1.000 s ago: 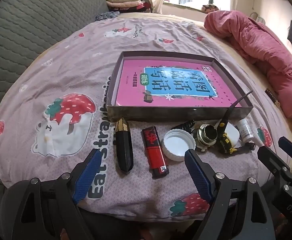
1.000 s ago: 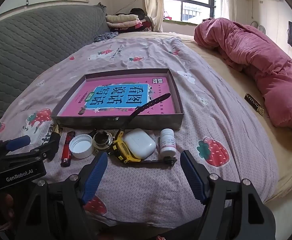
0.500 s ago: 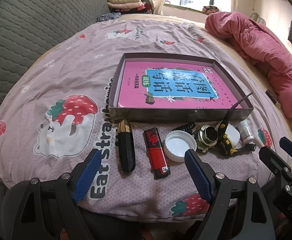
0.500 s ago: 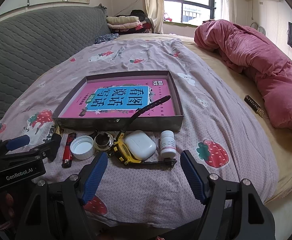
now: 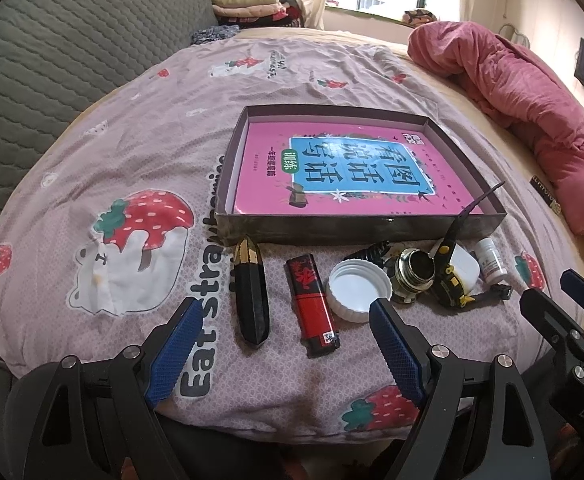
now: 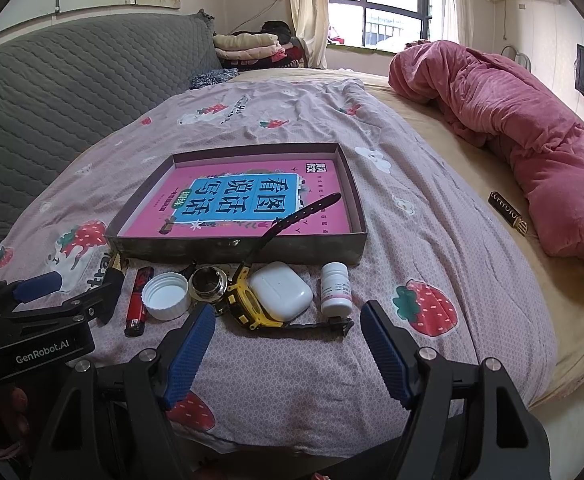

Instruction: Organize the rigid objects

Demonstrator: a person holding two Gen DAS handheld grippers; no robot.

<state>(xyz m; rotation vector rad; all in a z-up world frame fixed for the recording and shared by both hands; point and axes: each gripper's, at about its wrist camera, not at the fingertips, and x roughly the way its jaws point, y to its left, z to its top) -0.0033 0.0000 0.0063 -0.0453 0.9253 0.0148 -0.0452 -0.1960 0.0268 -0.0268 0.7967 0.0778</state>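
Both hand-held grippers spread wide, holding nothing: left hand-held gripper (image 5: 283, 344) low centre of its frame, right hand-held gripper (image 6: 287, 348) low centre of its own. Hovered over the bed (image 6: 432, 184) edge, short of the item row.

Row lay mid-frame, just in front of the box (image 5: 356, 230): black-gold pen case (image 5: 251, 292), red lighter (image 5: 312, 304), white cap (image 5: 359, 290), metal jar (image 6: 208, 284), yellow watch (image 6: 247, 300), white earbud case (image 6: 279, 292), pill bottle (image 6: 336, 288). Watch strap leaned over the box's front wall. Pink book (image 6: 247, 204) flat inside the box.
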